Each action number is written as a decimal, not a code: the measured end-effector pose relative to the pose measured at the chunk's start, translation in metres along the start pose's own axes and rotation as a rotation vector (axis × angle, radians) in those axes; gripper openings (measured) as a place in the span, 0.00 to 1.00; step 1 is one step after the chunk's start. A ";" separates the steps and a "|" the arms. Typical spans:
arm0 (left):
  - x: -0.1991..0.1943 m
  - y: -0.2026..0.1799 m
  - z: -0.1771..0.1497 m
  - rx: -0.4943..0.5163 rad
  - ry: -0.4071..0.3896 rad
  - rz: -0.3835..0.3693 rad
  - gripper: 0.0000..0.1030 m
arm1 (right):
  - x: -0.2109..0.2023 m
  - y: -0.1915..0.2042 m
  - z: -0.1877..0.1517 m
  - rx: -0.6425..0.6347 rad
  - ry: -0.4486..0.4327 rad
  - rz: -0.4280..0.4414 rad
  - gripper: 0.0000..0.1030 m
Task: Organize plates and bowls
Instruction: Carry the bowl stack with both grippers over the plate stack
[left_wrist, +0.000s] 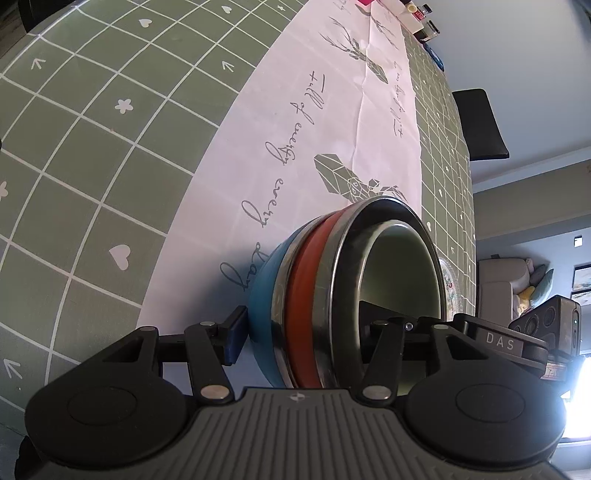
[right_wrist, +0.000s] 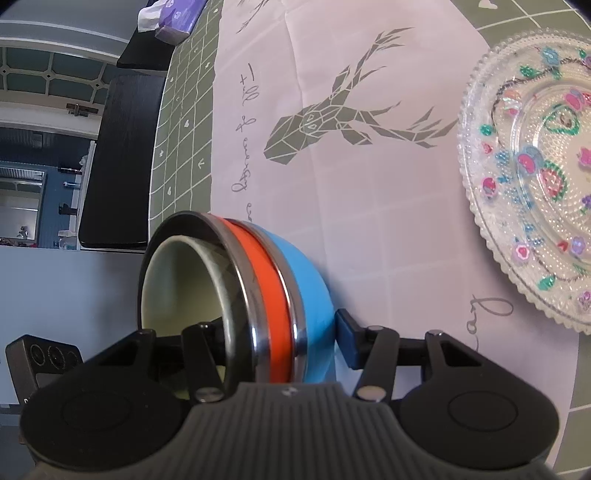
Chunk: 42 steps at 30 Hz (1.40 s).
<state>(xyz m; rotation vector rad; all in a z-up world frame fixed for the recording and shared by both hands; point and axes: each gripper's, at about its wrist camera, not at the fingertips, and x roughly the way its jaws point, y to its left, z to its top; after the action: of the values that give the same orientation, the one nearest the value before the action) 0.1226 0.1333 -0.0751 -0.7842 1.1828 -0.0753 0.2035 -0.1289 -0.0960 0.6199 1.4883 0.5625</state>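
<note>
Nested bowls (left_wrist: 317, 291) straddled at the walls by left gripper (left_wrist: 306, 332) and right gripper (right_wrist: 280, 339), fingers clamped inside and outside for a shared lift; floral glass plate (right_wrist: 532, 177) at two o'clock

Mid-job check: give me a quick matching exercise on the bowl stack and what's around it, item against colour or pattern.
Items:
1. outermost bowl
2. middle bowl
3. innermost bowl
4. glass plate

Descriptions:
A. pale green inside
B. clear, painted flowers
C. blue
D. orange

Pairs: 1-C, 2-D, 3-A, 4-B
</note>
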 end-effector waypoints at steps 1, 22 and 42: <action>-0.001 -0.002 0.000 0.003 0.000 0.001 0.58 | -0.002 0.000 0.000 -0.001 -0.003 0.002 0.50; 0.018 -0.128 0.005 0.219 -0.002 -0.079 0.58 | -0.127 -0.031 0.000 0.015 -0.238 0.028 0.50; 0.105 -0.176 -0.009 0.190 0.121 -0.106 0.58 | -0.172 -0.112 0.025 0.106 -0.242 -0.055 0.50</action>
<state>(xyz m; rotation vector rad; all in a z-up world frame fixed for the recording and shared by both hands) 0.2179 -0.0478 -0.0576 -0.6816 1.2275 -0.3221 0.2228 -0.3289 -0.0478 0.7013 1.3084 0.3541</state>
